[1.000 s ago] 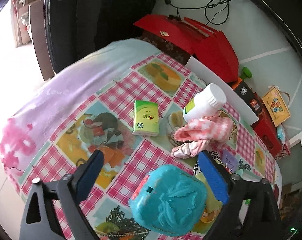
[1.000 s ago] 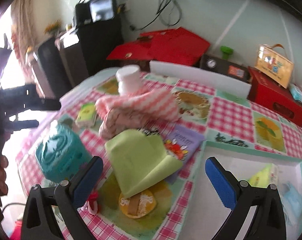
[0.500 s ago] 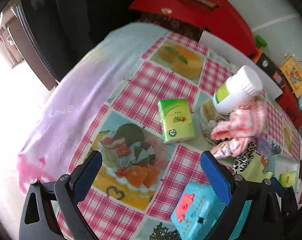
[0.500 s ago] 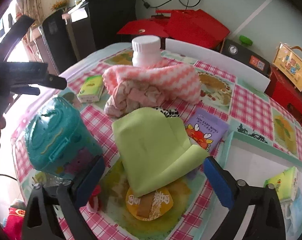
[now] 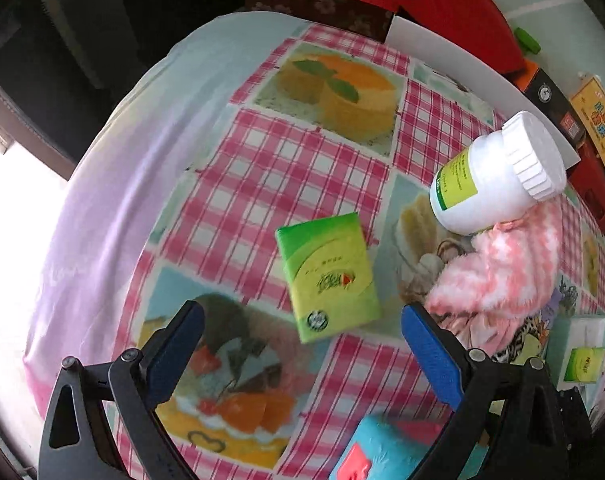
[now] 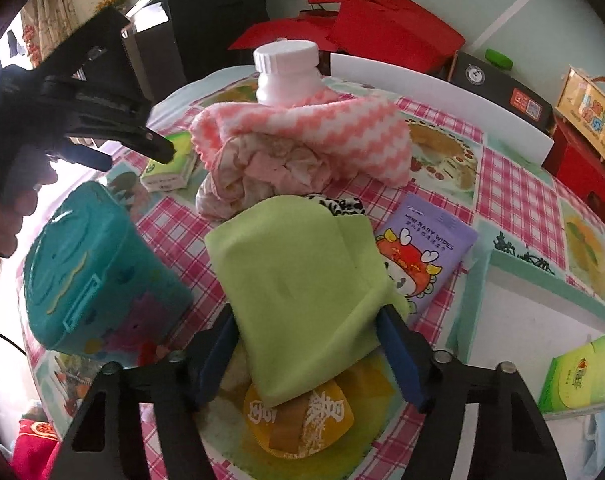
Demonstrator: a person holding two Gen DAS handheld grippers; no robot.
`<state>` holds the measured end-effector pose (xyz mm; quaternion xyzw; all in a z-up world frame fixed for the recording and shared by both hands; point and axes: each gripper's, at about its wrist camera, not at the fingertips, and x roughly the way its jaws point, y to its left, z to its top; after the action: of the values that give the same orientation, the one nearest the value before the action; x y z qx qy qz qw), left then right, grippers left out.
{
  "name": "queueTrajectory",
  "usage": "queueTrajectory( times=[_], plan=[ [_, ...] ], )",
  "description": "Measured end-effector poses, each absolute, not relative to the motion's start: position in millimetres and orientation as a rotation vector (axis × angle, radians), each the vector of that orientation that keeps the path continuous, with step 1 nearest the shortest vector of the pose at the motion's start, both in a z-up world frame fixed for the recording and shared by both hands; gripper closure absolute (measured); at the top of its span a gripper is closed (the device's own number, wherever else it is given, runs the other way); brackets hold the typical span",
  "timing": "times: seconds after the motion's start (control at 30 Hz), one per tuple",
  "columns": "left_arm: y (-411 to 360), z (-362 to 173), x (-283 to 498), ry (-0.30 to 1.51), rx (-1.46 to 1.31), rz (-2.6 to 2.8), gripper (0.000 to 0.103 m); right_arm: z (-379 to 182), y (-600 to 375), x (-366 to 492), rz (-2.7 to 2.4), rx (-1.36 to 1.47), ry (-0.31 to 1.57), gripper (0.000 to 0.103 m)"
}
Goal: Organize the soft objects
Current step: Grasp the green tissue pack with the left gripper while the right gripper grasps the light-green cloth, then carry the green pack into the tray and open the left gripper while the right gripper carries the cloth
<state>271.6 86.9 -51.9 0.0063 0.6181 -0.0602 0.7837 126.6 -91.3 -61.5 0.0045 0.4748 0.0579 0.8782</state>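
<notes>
1. The right gripper (image 6: 308, 354) sits low over the folded green cloth (image 6: 302, 300). Its jaws have just been closing, and the cloth's near end now lies between the blue pads (image 6: 400, 356); whether they press on it yet, I cannot tell.
2. The green cloth rests in the middle of the table (image 5: 262, 184), draped partly over an orange snack packet (image 6: 302, 420) and a purple wipes pack (image 6: 422, 256).
3. Behind it a pink and white towel (image 6: 310, 132) is heaped against a white bottle (image 6: 288, 72) toward the far edge.
4. The left gripper (image 5: 302, 332) hangs wide open and empty above a green tissue pack (image 5: 328, 276), which lies flat near the table's left side.
5. A teal box (image 6: 94, 276) stands at the near left edge.
6. A white tray (image 6: 542, 320) at the near right corner holds another green tissue pack (image 6: 578, 376).
</notes>
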Motion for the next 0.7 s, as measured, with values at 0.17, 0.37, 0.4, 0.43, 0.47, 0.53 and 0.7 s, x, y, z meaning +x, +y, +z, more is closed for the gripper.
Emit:
queueTrajectory(
  times=[0.17,0.37,0.4,0.43,0.47,0.53,0.7],
  plan=[
    [78.3,-58.2,280.0,1.325,0.043,-0.114,0.008,-58.7,-99.3,126.6,0.129,0.046,0.988,0.049],
    [70.6,-65.6,289.1,1.333,0.052,-0.103,0.021,-52.9,-108.7,123.9,0.135,0.091,0.978,0.067],
    [71.1,-65.9,289.8,1.331,0.054,-0.1,0.024,-51.8,-110.9,124.1,0.135,0.098,0.974,0.069],
    [71.6,-66.2,289.3,1.331,0.054,-0.097,0.026,-50.6,-112.8,123.9,0.134,0.106,0.971,0.073],
    [72.1,-67.0,289.3,1.332,0.049,-0.099,0.03,-49.5,-114.8,123.6,0.132,0.114,0.969,0.076],
    [73.5,-66.8,289.7,1.33,0.052,-0.099,0.035,-49.0,-118.0,123.7,0.129,0.122,0.971,0.08],
    [75.0,-69.7,287.4,1.312,0.056,-0.103,0.054,-44.8,-125.4,120.8,0.113,0.141,0.958,0.086]
  ],
)
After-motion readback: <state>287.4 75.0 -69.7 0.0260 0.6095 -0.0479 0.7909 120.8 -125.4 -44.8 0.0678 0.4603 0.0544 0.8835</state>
